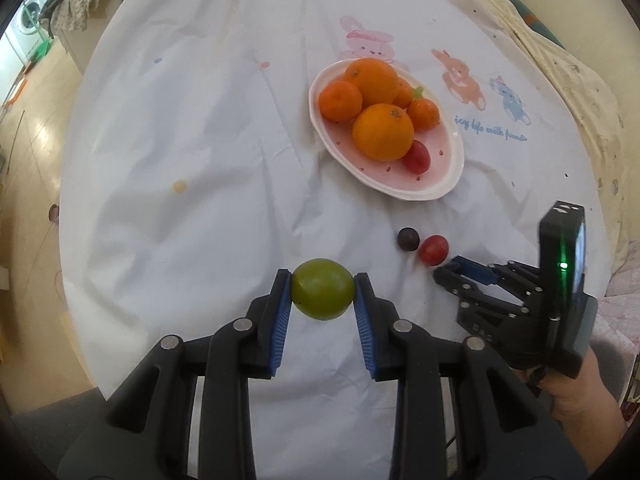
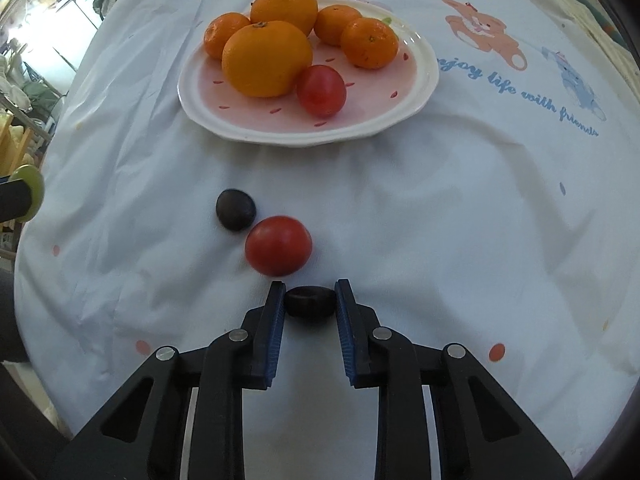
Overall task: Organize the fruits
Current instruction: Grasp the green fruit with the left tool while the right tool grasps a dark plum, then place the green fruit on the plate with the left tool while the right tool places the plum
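Left hand-held gripper (image 1: 322, 289) clenched on round green fruit (image 1: 322, 289); right hand-held gripper (image 2: 309, 301) grasping small dark purple fruit (image 2: 309, 301) on the counter.

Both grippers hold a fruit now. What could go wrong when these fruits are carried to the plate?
1. The round green fruit sits only at the tips of the left gripper; it may slip out.
2. The small dark fruit in the right gripper is soft-looking; a hard squeeze could crush it.
3. The pink plate is crowded with oranges; new fruit might roll off, or the right gripper may bump the red tomato on the cloth.
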The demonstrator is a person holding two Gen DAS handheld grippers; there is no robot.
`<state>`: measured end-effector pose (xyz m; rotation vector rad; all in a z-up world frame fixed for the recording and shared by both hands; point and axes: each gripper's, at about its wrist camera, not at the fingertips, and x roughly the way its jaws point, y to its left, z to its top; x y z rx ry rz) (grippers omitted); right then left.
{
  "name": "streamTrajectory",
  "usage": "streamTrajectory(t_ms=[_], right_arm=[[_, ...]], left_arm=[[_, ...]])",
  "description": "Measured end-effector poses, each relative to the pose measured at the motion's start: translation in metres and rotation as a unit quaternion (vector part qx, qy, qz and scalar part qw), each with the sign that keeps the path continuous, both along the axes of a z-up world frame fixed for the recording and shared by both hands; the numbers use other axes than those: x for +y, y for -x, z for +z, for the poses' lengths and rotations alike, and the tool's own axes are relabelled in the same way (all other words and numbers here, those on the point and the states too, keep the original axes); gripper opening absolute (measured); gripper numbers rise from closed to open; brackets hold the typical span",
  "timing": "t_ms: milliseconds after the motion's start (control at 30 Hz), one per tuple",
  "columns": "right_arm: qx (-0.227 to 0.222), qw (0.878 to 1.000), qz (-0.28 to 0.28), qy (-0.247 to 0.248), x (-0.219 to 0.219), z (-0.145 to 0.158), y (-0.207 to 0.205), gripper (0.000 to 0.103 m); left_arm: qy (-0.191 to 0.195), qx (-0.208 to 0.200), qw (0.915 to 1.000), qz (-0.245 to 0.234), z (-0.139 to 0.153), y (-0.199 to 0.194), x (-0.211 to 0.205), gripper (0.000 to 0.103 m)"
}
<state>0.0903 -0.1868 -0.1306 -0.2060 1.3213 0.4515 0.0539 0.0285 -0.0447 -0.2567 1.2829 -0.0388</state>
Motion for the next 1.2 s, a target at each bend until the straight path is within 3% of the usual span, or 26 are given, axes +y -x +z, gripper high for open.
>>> streamTrajectory(t_ms=[267,433,700,967,1133,1200], right_arm=[[0.011,0.999,-0.041,-0.031,-0.023,0.021,0.004,0.026],[0.013,0.994,-0.1,-0.044,-0.056,0.037,-0.001,0.026],[-0.032,0.981,-0.158,-0.106,-0.088,0.074,-0.018,0.026],[-0.057,0.967,-0.169,-0.184,-0.094,0.098,-0.041,0.026],[-0.054,0.967,-0.16,-0.191,-0.086,0.095,-0.064,0.026],[-0.049,0.968,-0.155,-0.193,-0.083,0.091,-0.073,0.026]], left_arm=[[-0.008,-0.002,1.0,0.001,-0.004,0.0,0.0,0.027],[-0.013,-0.007,0.9998,0.016,-0.006,0.001,0.009,0.027],[-0.022,-0.034,0.9989,0.024,0.005,-0.001,0.01,0.027],[-0.033,-0.069,0.9965,-0.031,0.022,-0.034,-0.024,0.027],[-0.036,-0.056,0.996,-0.059,0.01,-0.064,-0.044,0.027],[-0.02,-0.031,0.9973,-0.063,-0.002,-0.075,-0.05,0.027]])
